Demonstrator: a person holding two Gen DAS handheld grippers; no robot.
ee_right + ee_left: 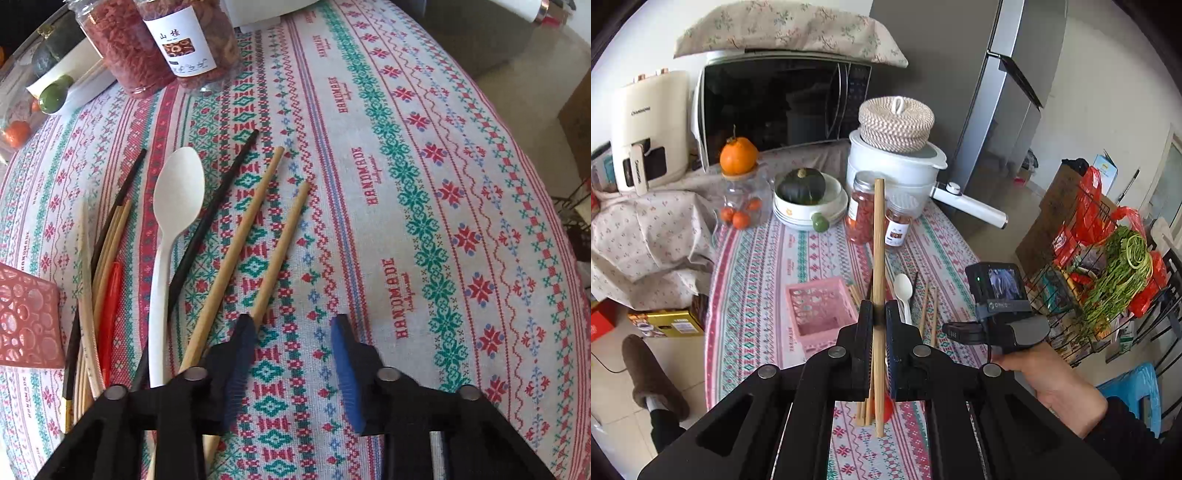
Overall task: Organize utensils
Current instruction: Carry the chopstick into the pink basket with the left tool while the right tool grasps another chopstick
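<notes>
My left gripper (878, 308) is shut on a wooden chopstick (878, 236) and holds it up over the patterned table, pointing away from me. A pink basket (820, 314) stands just to its left. My right gripper (293, 325) is open and empty, low over the tablecloth. Two wooden chopsticks (251, 240) lie under its left finger (242, 343). Left of them lie a black chopstick (210, 218), a white spoon (166, 258), a red utensil (110, 302) and more wooden sticks (88, 295). The basket's corner shows in the right wrist view (26, 321).
Two jars (866, 214) of red dried food, stacked bowls with a green squash (805, 199), a white pot (897, 170) and a microwave (775, 107) stand at the table's far side. A wire rack with greens (1108, 280) stands to the right of the table.
</notes>
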